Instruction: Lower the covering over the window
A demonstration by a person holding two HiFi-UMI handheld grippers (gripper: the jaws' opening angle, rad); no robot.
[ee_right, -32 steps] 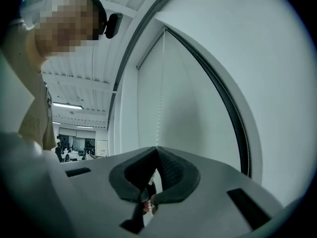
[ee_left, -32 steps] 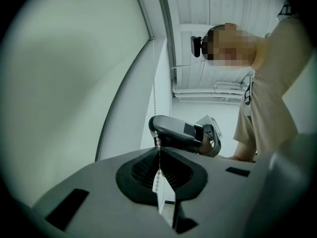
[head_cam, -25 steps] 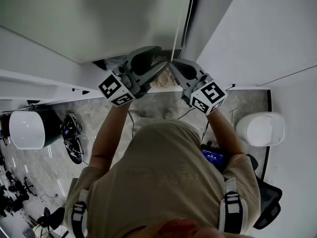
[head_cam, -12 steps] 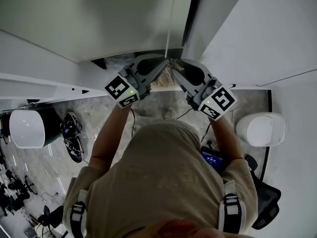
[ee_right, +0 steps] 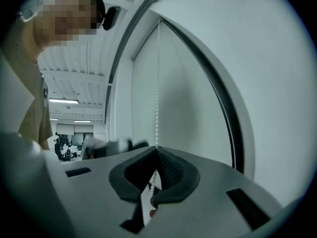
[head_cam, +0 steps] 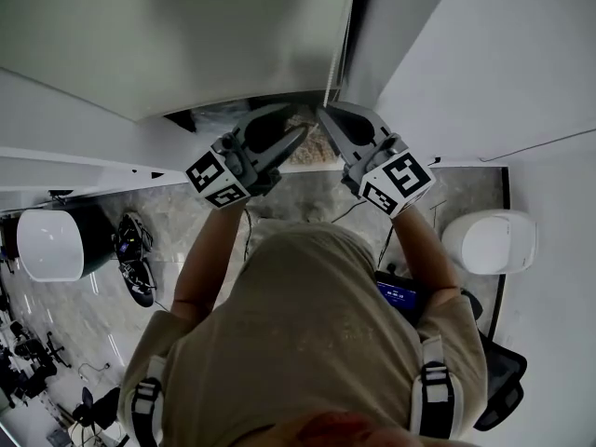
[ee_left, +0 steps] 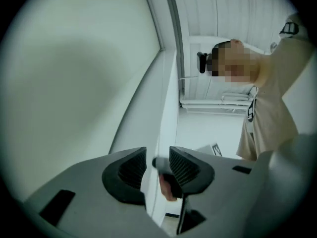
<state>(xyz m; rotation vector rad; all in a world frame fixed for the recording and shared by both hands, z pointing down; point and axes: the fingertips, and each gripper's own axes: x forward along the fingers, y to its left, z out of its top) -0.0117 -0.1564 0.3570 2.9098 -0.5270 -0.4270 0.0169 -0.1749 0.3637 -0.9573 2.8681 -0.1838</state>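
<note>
The pale roller blind hangs over the window, its lower edge just above both grippers. Its white bead chain runs down the right side of the frame. My right gripper is shut on that chain; in the right gripper view the bead chain drops straight into the closed right gripper. My left gripper sits just left of it and slightly lower. Its jaws have just been opening, and the left gripper stands open with no chain pressed between the pads, beside the blind.
A white wall closes in on the right of the window and a white sill runs to the left. On the floor below are a white round unit, another white unit and a black chair.
Half a second ago the left jaws were closed at the chain and the right gripper sat lower. Now the left jaws stand apart and the right gripper has risen, shut on the chain.
</note>
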